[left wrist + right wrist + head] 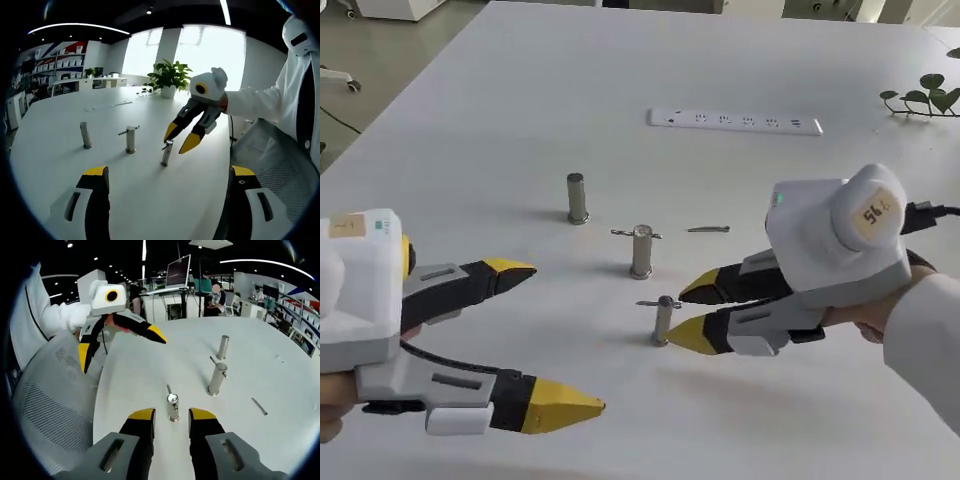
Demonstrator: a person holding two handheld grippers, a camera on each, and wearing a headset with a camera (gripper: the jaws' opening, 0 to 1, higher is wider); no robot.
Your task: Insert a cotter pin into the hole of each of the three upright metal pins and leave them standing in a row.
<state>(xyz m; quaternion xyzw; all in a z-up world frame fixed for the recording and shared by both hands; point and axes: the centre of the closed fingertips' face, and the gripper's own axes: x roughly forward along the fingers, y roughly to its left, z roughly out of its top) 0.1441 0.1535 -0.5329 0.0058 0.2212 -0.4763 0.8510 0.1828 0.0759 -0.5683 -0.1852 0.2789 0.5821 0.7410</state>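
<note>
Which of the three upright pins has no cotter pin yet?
The farthest pin in the head view; its top is bare, while the middle pin and near pin each carry one.

reads plain matt white across the surface [520, 90]. yellow at the tips of the left tongs [565, 337] and the right tongs [676, 314], black just behind, grey insets further back, white on the housings. dull silver-grey on the three upright metal pins [641, 250] and the cotter pins [708, 229]. white on the power strip [735, 121], green on the plant [925, 98], white on the sleeve [925, 350].
</note>
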